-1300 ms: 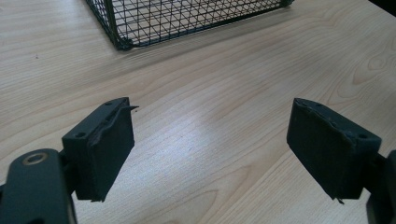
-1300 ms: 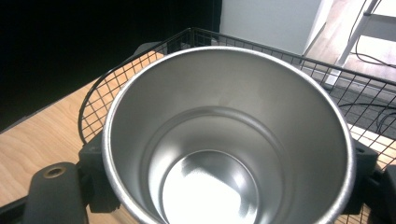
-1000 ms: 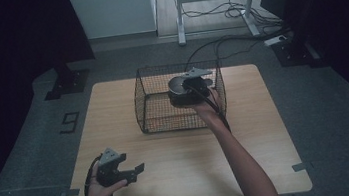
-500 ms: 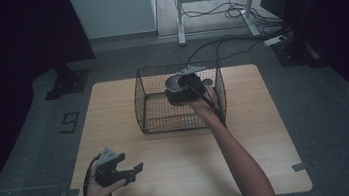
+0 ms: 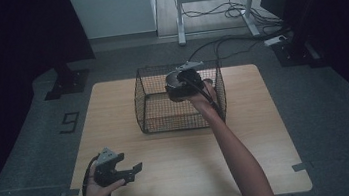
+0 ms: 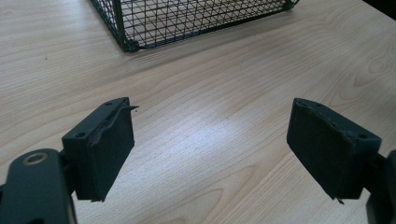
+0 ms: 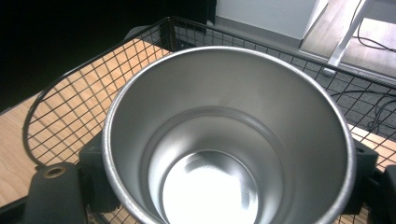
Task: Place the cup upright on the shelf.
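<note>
Resting near the front left corner of the wooden table [image 5: 265, 117], the left gripper [image 5: 132, 170] lies low in the person's left hand [image 5: 96, 193] with its jaws spread wide and nothing between them; in the left gripper view its two black pads [image 6: 109, 147] frame bare wood, with a corner of the wire basket [image 6: 187, 21] well ahead.

Further right in the high view, the black mesh basket [image 5: 158, 122] stands on the far middle of the table. The person's right arm reaches forward over its near wall, and the right gripper [image 5: 181, 84] hangs above the basket's right half, closed on a stainless steel cup [image 5: 174, 80]. In the right gripper view the cup [image 7: 224, 135] sits upright and mouth-up between the jaws, which clamp its outer wall on opposite sides; its polished inside looks empty, and the basket's rim and mesh [image 7: 107, 70] show behind and below it.

The step in hand appears to be the placing of the cup into the basket: the cup is carried over the opening, seemingly at about rim height, and not yet set down. Whether its base already sits below the rim cannot be told.

The next move likely calls for lowering the cup straight down, clear of the right and far walls, until its base meets the mesh floor, keeping it level so it does not tip, and only then letting the jaws part. The left gripper seems to have no part in this step.
</note>
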`<state>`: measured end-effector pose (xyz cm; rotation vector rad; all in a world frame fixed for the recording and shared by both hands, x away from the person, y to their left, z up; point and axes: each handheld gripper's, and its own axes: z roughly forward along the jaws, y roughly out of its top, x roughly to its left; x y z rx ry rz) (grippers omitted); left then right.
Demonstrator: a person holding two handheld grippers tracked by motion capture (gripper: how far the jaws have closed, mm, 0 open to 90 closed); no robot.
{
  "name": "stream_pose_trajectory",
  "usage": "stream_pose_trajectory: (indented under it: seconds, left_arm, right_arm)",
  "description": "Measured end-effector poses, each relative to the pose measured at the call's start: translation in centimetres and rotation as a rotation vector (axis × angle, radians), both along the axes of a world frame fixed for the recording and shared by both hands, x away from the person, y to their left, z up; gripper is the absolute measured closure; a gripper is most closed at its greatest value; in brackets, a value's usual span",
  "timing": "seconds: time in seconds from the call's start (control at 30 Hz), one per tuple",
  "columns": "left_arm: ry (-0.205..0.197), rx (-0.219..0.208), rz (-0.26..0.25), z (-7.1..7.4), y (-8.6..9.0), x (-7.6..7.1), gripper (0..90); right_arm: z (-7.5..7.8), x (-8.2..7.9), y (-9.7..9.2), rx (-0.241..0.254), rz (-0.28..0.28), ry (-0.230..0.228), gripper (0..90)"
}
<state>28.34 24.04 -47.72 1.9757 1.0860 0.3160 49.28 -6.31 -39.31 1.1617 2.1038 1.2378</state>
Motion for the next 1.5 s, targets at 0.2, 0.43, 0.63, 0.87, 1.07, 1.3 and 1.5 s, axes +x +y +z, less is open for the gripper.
stream_pose_trajectory:
  seconds: [0.2,0.43,0.63,0.87,1.07,1.3,1.5]
  left_arm:
    - [0.003,0.002,0.006,-0.1,0.1,0.1,15.3]
    - [0.005,0.004,0.004,-0.1,0.1,0.1,15.3]
    - [0.007,0.008,-0.004,-0.2,-0.1,0.1,15.3]
    - [0.009,0.013,-0.012,-0.3,-0.4,0.1,15.4]
    - [0.009,0.013,-0.010,-0.4,-0.3,0.1,15.3]
    - [0.010,0.014,-0.012,-0.4,-0.3,0.2,15.4]
    - [0.008,0.009,-0.009,-0.3,-0.2,0.1,15.3]
  right_arm:
    - [-0.6,1.1,0.1,-0.017,0.003,0.011,18.3]
    - [-0.9,2.3,0.2,-0.041,0.004,0.013,18.3]
    - [-0.9,2.9,0.5,-0.035,0.012,0.008,18.3]
    - [-2.1,4.0,0.7,-0.050,0.018,0.027,18.3]
    - [-3.2,4.6,0.6,-0.063,0.012,0.032,18.3]
    - [-4.4,5.2,0.3,-0.072,0.006,0.049,18.3]
    - [-5.4,5.6,0.5,-0.094,-0.005,0.065,18.3]
